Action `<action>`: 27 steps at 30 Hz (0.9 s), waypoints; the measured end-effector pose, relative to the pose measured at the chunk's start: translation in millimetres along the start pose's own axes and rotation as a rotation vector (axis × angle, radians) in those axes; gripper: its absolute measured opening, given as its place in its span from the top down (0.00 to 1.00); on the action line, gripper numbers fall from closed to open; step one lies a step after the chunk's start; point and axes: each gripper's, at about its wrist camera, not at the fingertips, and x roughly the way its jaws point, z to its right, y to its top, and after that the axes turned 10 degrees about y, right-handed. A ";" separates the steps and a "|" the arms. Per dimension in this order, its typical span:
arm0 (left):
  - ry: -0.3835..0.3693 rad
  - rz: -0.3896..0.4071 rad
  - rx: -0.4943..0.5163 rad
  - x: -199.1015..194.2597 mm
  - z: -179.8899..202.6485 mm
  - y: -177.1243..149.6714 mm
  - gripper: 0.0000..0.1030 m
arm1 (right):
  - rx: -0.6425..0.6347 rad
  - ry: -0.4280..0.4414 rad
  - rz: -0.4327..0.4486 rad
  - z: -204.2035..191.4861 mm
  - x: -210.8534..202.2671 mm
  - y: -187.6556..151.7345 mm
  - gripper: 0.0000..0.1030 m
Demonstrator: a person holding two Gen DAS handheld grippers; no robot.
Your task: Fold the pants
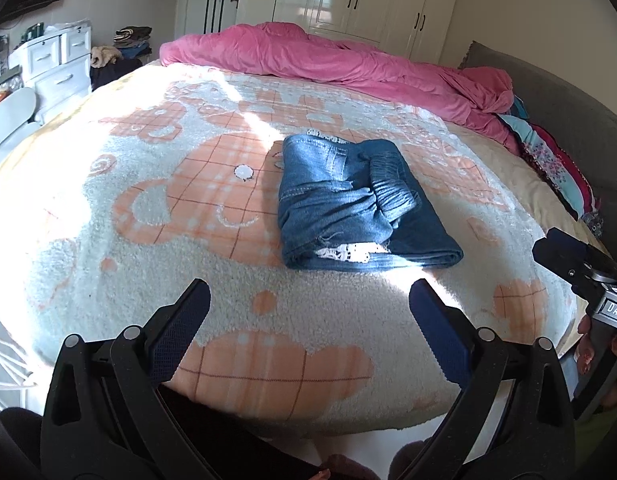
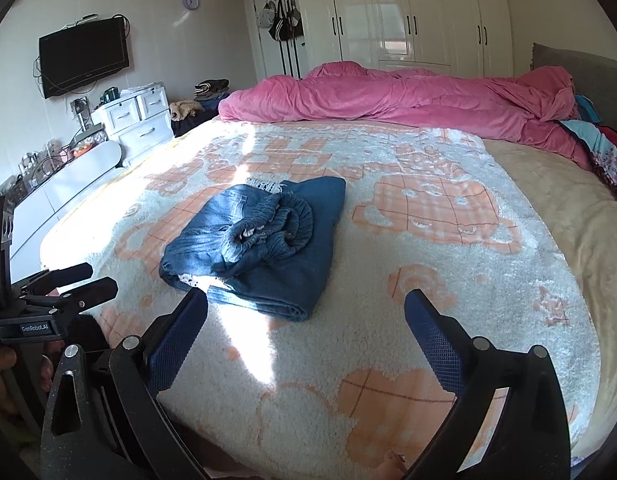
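Both grippers, left [image 1: 310, 300] and right [image 2: 306, 312], hang with fingers spread wide, holding nothing, near the bed's near edge. The folded jeans [image 1: 356, 204] lie farther in on the blanket [image 1: 148, 240], apart from both.

My left tool [image 1: 310, 306] has black plastic arms with triangular cut-outs, round silver pins at the joints, and two dark blue fingers [image 1: 180, 328] with a fine knurled pad texture. My right tool [image 2: 306, 320] is built the same: black arms, silver pins, blue textured fingers [image 2: 436, 344]. In the right wrist view the left tool's black body carries a grey plate lettered "GenRobot.AI". In the left wrist view the right tool's body shows a plate reading "DAS".
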 end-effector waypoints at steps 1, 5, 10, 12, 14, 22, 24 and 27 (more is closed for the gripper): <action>0.004 -0.009 -0.002 1.6 -0.6 -2.7 0.09 | 0.004 -0.007 -0.006 0.8 0.2 -3.7 0.05; 0.014 -0.029 -0.016 5.7 -4.7 -10.0 0.09 | 0.014 -0.019 -0.028 4.4 2.7 -17.0 0.05; 0.025 -0.034 -0.026 6.6 -7.4 -11.7 0.09 | 0.028 -0.034 -0.052 8.0 9.3 -26.8 0.05; 0.029 -0.037 -0.026 6.9 -7.9 -12.1 0.09 | 0.027 -0.029 -0.051 7.8 10.6 -26.4 0.05; 0.034 -0.038 -0.024 6.8 -8.0 -12.7 0.09 | 0.024 -0.028 -0.051 6.7 11.9 -25.9 0.05; 0.048 -0.038 -0.021 4.8 -7.0 -13.0 0.09 | 0.025 -0.024 -0.057 7.1 13.2 -23.2 0.05; 0.047 -0.037 -0.020 4.2 -6.7 -12.8 0.09 | 0.025 -0.027 -0.057 7.4 12.9 -22.5 0.05; 0.046 -0.035 -0.016 3.7 -6.0 -13.1 0.09 | 0.028 -0.026 -0.055 7.7 12.2 -21.9 0.05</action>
